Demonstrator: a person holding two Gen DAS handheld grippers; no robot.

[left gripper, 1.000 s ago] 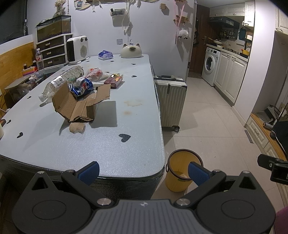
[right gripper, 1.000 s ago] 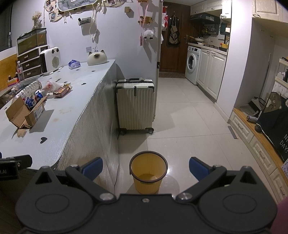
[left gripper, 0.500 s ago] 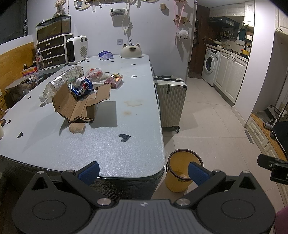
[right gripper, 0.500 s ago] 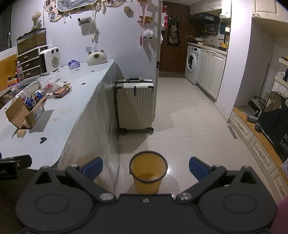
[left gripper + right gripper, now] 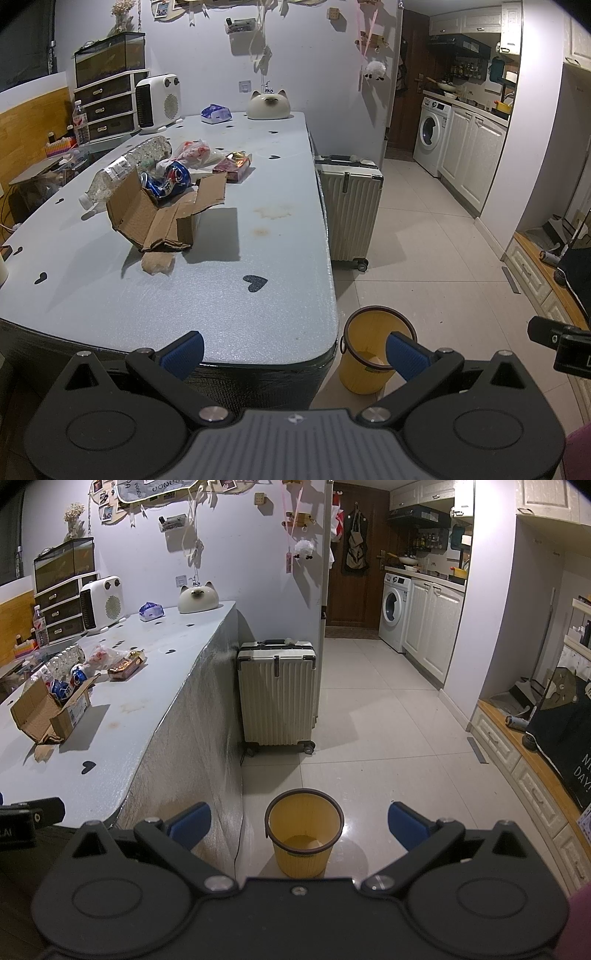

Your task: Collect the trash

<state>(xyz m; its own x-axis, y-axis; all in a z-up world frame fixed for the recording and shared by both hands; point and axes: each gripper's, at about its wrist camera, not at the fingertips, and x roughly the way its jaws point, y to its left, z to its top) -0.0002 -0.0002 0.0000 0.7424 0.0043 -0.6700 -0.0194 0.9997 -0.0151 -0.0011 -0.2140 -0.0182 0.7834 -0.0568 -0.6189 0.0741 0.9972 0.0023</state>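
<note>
Trash lies on the grey table (image 5: 207, 295): an open cardboard box (image 5: 162, 218), a crushed blue can (image 5: 168, 182), a clear plastic bottle (image 5: 125, 166), a red-white wrapper bag (image 5: 194, 151), a red snack pack (image 5: 234, 166) and a paper scrap (image 5: 157, 263). A yellow bin (image 5: 303, 836) stands on the floor by the table corner; it also shows in the left wrist view (image 5: 364, 362). My left gripper (image 5: 293, 352) is open and empty at the table's near edge. My right gripper (image 5: 299, 823) is open and empty above the bin.
A white suitcase (image 5: 277, 698) stands against the table's side. A cat-shaped holder (image 5: 267, 107), tissue pack (image 5: 216, 113), heater (image 5: 157, 101) and drawers (image 5: 105, 107) sit at the table's far end. Low cabinets (image 5: 517, 746) line the right.
</note>
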